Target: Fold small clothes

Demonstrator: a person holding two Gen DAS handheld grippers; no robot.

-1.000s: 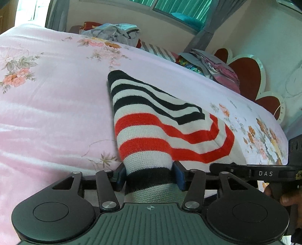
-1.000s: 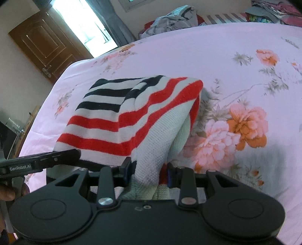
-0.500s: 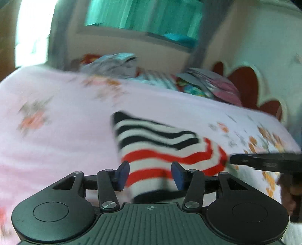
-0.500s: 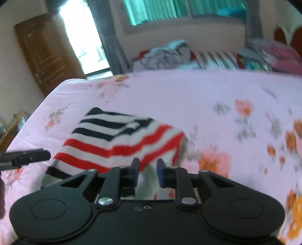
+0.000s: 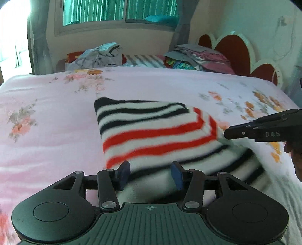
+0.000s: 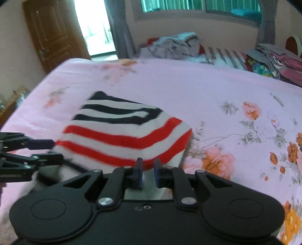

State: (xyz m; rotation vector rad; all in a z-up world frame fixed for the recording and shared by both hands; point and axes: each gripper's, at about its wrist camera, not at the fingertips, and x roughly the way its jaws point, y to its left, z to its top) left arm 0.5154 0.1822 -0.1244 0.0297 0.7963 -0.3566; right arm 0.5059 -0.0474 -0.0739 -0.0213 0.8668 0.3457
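Garment (image 5: 156, 135) on bed (image 5: 56, 116)

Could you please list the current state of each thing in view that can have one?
striped sweater: folded, lying on the bed, held by neither gripper.
left gripper: open, empty, at the sweater's near edge.
right gripper: slightly open, empty.
bed: covered by a pink floral sheet.
wooden door: open.
window: shut.

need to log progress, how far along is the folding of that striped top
Looks done: the striped knit top lies folded over on the pink floral bedsheet. In hand: nothing; the left claw and right claw both stand open, off the fabric. Left: maybe another fold or tidying, and the crumpled clothes heaped at the far edge seem unfolded.
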